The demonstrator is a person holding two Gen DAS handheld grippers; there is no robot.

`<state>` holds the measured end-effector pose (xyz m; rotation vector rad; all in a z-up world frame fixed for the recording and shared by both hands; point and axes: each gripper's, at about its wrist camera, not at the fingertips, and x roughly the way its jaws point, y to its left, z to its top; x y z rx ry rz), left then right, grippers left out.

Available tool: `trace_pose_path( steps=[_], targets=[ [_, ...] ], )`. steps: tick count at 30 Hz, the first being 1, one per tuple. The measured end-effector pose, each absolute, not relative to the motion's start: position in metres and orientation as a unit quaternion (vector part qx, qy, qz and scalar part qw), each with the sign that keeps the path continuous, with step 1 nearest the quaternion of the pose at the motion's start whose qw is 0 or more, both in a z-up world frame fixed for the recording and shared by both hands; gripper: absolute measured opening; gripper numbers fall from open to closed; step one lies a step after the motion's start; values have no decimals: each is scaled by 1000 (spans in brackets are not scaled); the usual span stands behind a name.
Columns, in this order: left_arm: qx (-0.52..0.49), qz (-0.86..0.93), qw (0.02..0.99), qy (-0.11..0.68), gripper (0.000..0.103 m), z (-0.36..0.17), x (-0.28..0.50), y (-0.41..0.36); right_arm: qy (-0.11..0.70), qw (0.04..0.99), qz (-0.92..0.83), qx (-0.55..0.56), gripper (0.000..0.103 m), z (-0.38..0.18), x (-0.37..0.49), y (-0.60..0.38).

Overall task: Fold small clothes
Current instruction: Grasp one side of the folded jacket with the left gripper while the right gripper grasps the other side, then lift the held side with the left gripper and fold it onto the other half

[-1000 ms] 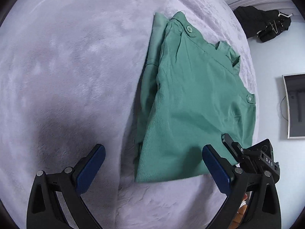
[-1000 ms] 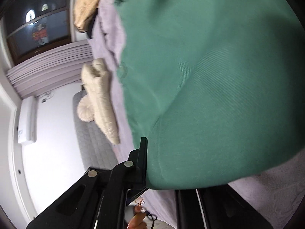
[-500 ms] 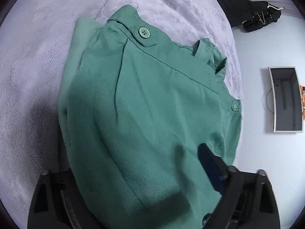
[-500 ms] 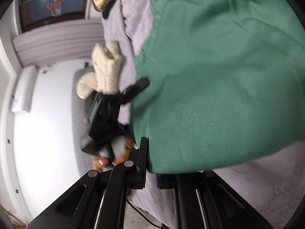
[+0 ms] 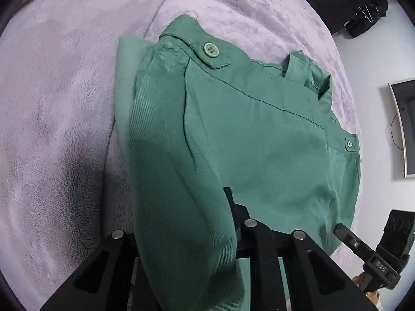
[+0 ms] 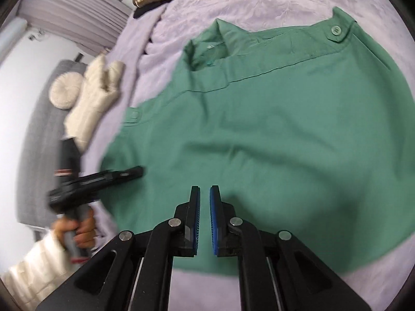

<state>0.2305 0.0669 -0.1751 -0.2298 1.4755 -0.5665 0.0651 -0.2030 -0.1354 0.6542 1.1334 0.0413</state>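
shirt (image 5: 259, 140) fold pinched between closing left gripper (image 5: 228, 223) fingers.

A lilac plush blanket (image 5: 59, 108) covers the bed and fills most of both views. Beyond its far edge the floor (image 5: 376, 108) is pale and glossy, with a dark heap of clothing (image 5: 345, 7) and a grey-framed panel (image 5: 406, 127) on it. Pleated curtains (image 6: 75, 13) hang beside a grey sofa (image 6: 39, 140) carrying a round cream cushion (image 6: 66, 90).

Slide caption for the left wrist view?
Left gripper closing on a bunched fold of the green shirt on the lilac bedspread.
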Motion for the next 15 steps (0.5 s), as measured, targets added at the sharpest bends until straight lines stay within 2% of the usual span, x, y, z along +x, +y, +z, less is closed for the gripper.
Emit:
trace_pose_path(
  steps=[4,9,15],
  targets=[
    [-96,-269,726,626,15,-139,222,56,564,774,15,288,8,-180,73,-194],
    [-80,-304,752,580,15,-81,207,24,552,776,23,305,7,-184,69,-202],
    [9,-343,771,537,15,-25,176,-61,539,747,67,382,8,-187,57,-228]
  ],
)
